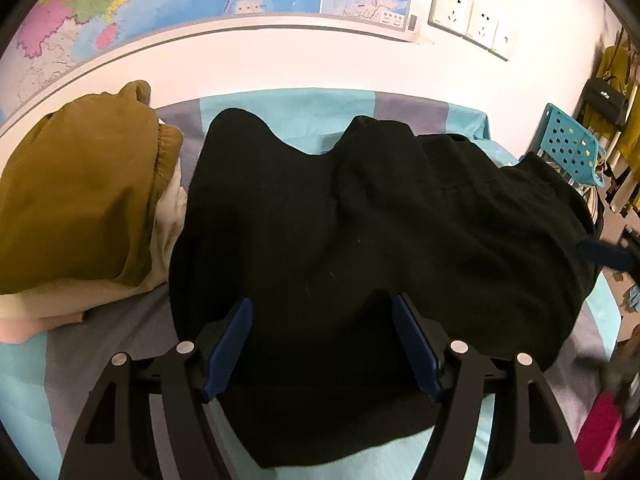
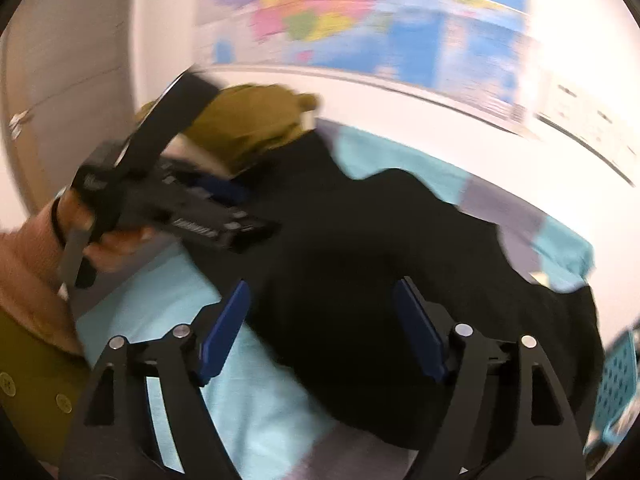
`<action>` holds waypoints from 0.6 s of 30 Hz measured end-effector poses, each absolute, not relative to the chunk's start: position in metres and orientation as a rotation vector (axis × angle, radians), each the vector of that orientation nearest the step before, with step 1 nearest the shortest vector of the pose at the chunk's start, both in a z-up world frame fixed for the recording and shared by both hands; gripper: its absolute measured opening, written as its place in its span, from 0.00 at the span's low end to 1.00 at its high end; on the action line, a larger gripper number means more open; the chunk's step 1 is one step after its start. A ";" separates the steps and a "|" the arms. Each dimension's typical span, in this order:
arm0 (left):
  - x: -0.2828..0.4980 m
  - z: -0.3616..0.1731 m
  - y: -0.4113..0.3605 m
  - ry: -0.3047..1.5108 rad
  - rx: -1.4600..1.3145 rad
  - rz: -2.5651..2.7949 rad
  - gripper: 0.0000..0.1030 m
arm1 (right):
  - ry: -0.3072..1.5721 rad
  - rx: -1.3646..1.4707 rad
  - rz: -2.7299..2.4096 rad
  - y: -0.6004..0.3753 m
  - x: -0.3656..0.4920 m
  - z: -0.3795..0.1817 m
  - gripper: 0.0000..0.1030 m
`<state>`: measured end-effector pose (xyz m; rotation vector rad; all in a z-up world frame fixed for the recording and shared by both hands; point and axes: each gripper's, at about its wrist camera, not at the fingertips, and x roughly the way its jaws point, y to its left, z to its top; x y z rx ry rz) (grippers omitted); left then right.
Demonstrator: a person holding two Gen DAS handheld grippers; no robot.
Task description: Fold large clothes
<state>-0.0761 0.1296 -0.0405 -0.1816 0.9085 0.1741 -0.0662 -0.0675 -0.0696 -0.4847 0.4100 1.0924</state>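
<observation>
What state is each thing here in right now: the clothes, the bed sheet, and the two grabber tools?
Black garment: spread on the bed, rumpled, partly folded over itself.
Mustard garment: folded, on top of a pile.
Pale clothes: under the mustard one, edges showing.
Bed sheet: lying flat under the clothes.
Left gripper: open over the black garment, holding nothing.
Right gripper: open, holding nothing.

Both wrist views look down close over the black garment (image 1: 360, 220) – sharing it – toward the map wall (image 1: 160, 8).
</observation>
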 end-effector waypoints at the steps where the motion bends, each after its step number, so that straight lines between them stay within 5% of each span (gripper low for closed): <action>1: -0.079 -0.039 0.129 0.904 -0.179 0.178 0.68 | 0.412 -0.518 1.108 -0.059 -0.071 -0.074 0.73; 10: -0.124 -0.025 0.150 0.842 -0.295 0.165 0.70 | 0.386 -0.757 1.128 -0.014 -0.089 -0.112 0.83; 18: -0.163 -0.033 0.172 0.848 -0.398 0.145 0.70 | 0.311 -0.875 1.054 0.007 -0.091 -0.132 0.79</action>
